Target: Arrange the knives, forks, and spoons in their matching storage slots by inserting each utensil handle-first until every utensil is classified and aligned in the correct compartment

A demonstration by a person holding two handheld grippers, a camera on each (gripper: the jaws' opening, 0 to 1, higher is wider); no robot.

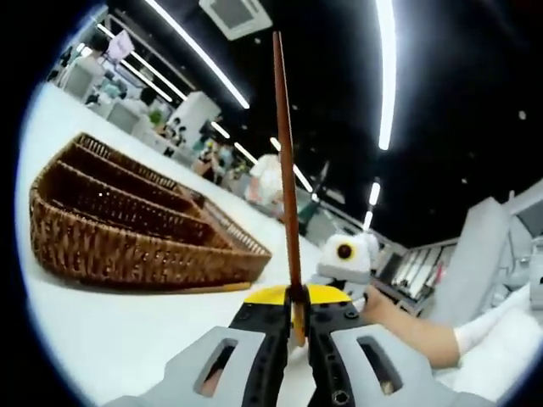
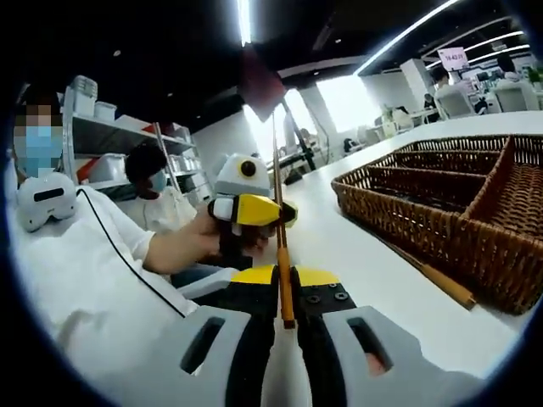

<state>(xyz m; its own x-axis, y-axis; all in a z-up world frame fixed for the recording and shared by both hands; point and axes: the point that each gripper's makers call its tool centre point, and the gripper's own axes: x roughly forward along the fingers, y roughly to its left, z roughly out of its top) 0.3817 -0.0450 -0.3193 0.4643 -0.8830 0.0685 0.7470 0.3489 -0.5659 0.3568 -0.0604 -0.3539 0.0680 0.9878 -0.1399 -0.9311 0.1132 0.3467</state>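
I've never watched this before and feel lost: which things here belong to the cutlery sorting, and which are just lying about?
Part of the job:
- wooden-handled utensil, clamped in the left gripper and the right gripper
- wicker tray with compartments
- wooden stick beside the tray, probably another utensil

Just about:
- shelves with boxes
- ceiling lights

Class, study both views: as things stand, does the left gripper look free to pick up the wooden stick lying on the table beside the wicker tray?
Probably not yet. The left gripper is already shut on a long wooden-handled utensil, which the right gripper clamps too. The stick lies unobstructed beside the wicker tray.
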